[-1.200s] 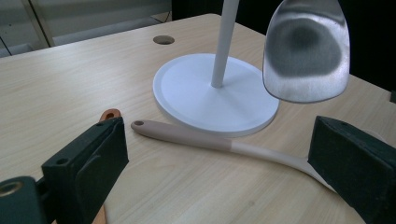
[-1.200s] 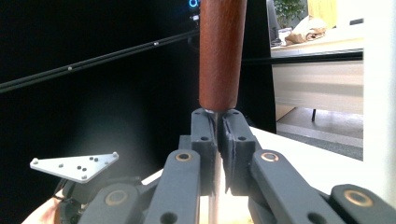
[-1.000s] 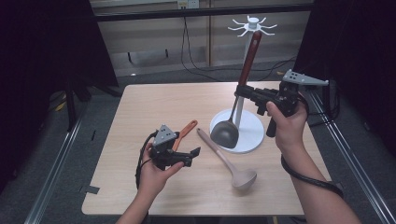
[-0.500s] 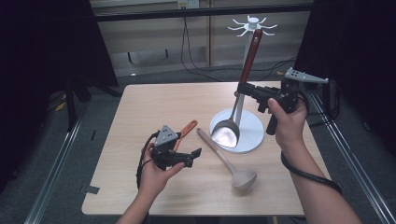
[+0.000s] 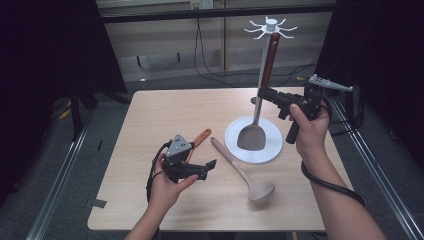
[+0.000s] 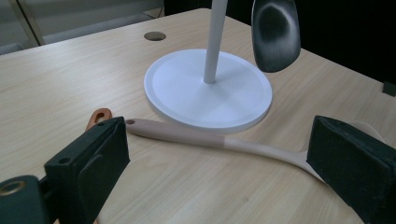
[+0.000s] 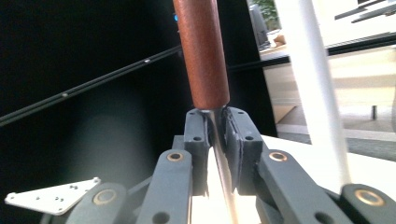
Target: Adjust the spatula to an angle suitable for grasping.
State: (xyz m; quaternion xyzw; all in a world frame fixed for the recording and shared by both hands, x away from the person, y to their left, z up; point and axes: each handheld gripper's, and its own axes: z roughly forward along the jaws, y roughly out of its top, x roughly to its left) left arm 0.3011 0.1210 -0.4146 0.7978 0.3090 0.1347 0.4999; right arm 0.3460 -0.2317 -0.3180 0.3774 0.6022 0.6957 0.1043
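A spatula with a red-brown handle (image 5: 267, 60) hangs upright against the white utensil rack (image 5: 265, 150); its metal blade (image 6: 275, 32) hangs just over the base. My right gripper (image 5: 261, 94) is at the thin metal shank just below the handle (image 7: 203, 51). Its jaws have just been opening; the shank stands between the pads with a hair of room, open. My left gripper (image 5: 207, 169) rests low at the table's front left, open wide and holding nothing. In front of it lie the beige ladle (image 6: 196, 137) and an orange-handled tool (image 5: 202, 136).
The rack's white pole (image 7: 313, 84) rises just right of the spatula in the right gripper view. The ladle's bowl (image 5: 261, 191) lies near the table's front edge. A round cable hole (image 6: 154, 35) is in the tabletop beyond the rack base.
The spatula's blade has turned a little over the rack base. My right gripper has barely shifted at the shank. The left hand has stayed put.
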